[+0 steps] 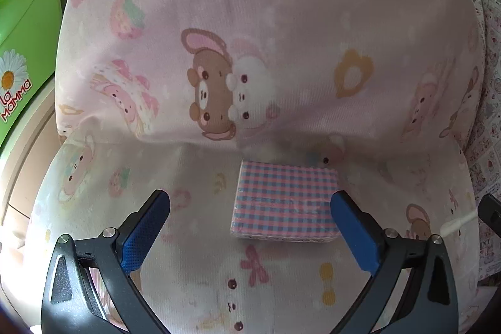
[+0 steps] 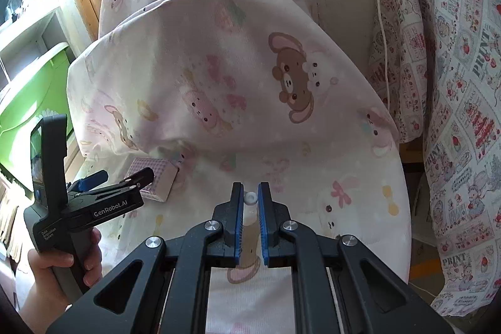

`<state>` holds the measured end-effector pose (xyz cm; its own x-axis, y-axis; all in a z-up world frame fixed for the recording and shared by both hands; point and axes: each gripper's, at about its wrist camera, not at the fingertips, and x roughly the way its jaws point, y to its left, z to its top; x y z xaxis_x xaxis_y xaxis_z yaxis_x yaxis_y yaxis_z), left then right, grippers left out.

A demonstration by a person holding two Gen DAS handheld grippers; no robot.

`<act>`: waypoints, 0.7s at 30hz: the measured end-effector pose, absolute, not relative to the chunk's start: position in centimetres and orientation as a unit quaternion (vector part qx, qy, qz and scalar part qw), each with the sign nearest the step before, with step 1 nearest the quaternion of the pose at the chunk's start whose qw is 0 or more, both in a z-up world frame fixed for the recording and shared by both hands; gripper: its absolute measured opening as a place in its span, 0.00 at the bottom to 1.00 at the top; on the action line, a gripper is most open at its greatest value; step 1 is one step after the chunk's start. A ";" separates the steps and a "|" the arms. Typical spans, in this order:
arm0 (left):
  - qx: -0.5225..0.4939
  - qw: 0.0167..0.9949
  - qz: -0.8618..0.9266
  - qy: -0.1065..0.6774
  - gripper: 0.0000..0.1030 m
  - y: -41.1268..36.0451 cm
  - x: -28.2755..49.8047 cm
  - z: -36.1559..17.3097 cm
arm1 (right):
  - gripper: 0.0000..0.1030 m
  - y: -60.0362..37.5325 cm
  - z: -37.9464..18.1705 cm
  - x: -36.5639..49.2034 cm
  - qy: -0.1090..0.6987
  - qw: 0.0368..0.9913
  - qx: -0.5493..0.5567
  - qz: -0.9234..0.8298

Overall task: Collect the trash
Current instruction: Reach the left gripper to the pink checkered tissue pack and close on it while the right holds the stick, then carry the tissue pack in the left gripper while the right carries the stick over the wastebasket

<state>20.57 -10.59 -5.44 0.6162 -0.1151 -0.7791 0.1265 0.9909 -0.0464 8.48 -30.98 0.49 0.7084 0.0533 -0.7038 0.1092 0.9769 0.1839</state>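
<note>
A flat packet checked in pink and blue (image 1: pixel 285 199) lies on the pink cartoon-print sheet (image 1: pixel 250 21), at the foot of a pillow. My left gripper (image 1: pixel 250 199) hangs open just over it, and the packet sits nearer the right finger (image 1: pixel 353 227) than the left one. The right wrist view shows the same left gripper (image 2: pixel 125 176) in a person's hand (image 2: pixel 62 268), with the packet (image 2: pixel 156 180) under its tips. My right gripper (image 2: pixel 250 193) is shut on a small white capped item (image 2: pixel 250 197) and is held above the sheet.
A green plastic bin (image 1: pixel 28 36) stands at the left beside the bedding, with white shelves (image 2: pixel 31 30) behind it. A quilt with red print (image 2: pixel 454 83) is bunched at the right. A white cable (image 2: pixel 380 21) runs down the wall behind the pillows.
</note>
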 end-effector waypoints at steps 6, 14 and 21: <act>0.009 0.889 -0.100 0.446 0.99 -12.2 20.5 -5.9 | 0.10 -30.4 0.6 8.4 0.380 0.920 0.093 -0.014; -0.017 0.879 -0.110 0.464 0.69 -12.0 20.8 -6.8 | 0.10 -30.1 0.6 8.6 0.380 0.920 0.094 -0.010; -0.030 0.892 -0.104 0.439 0.68 -10.6 18.4 -5.6 | 0.10 -29.8 0.3 8.5 0.381 0.920 0.090 -0.010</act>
<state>18.44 -10.55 -5.60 0.5926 -0.2115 -0.7772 0.1586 0.9767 -0.1448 8.51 -29.80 0.34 0.7098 0.0508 -0.7026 0.0869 0.9835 0.1588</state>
